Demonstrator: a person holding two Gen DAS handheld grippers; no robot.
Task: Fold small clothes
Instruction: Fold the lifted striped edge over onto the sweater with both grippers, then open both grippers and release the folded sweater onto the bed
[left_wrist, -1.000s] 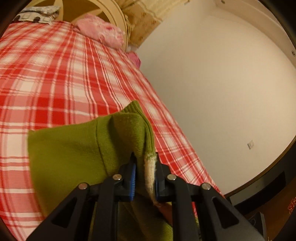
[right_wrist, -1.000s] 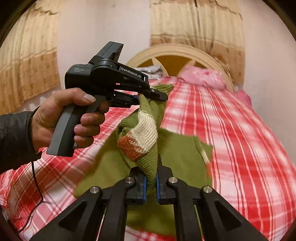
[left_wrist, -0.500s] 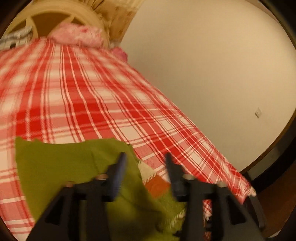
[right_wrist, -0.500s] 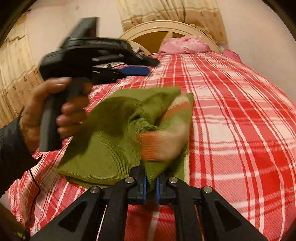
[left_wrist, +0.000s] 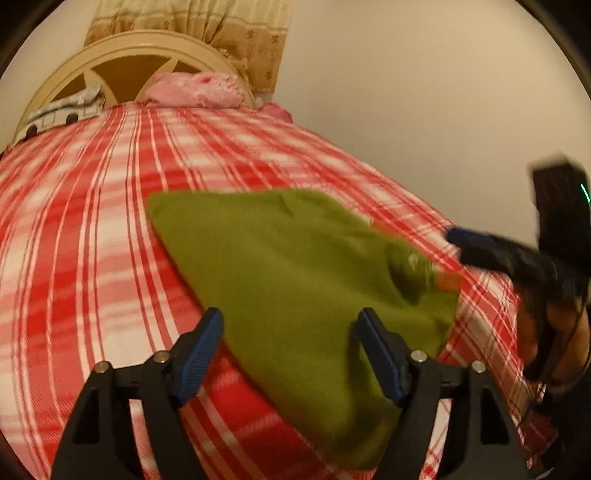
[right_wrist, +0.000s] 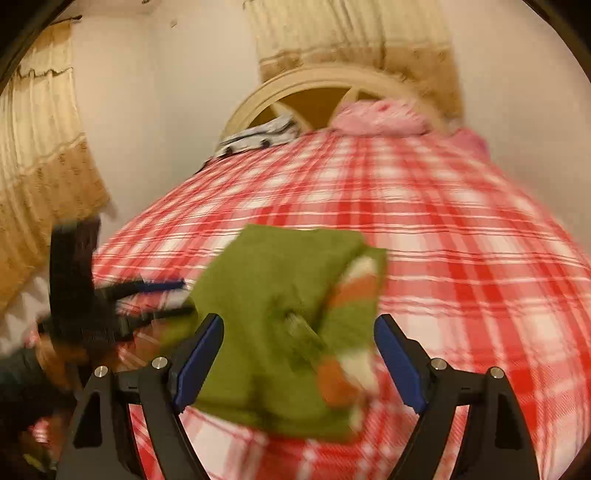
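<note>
A small green knit sweater (left_wrist: 280, 266) lies folded on the red plaid bed, its sleeve with cream and orange stripes (right_wrist: 351, 291) laid over the body. My left gripper (left_wrist: 290, 325) hovers over the sweater's near edge, jaws opening, pads clear of the cloth. My right gripper (right_wrist: 299, 332) hangs over the sweater (right_wrist: 266, 295) too, jaws opening, the striped sleeve lying loose below them. Each gripper shows in the other's view: the right one (left_wrist: 509, 254) at the right edge, the left one (right_wrist: 122, 299) at the left, both blurred.
The red and white plaid bedspread (left_wrist: 92, 229) covers the whole bed. A pink pillow (left_wrist: 195, 90) and a folded patterned cloth (left_wrist: 62, 110) lie by the cream headboard (right_wrist: 314, 88). A wall runs along the bed's right side, curtains hang on the left.
Both grippers let go of the sweater sleeve and opened wide. The sleeve dropped onto the sweater, which now lies flat. The left gripper swung away to the left.
</note>
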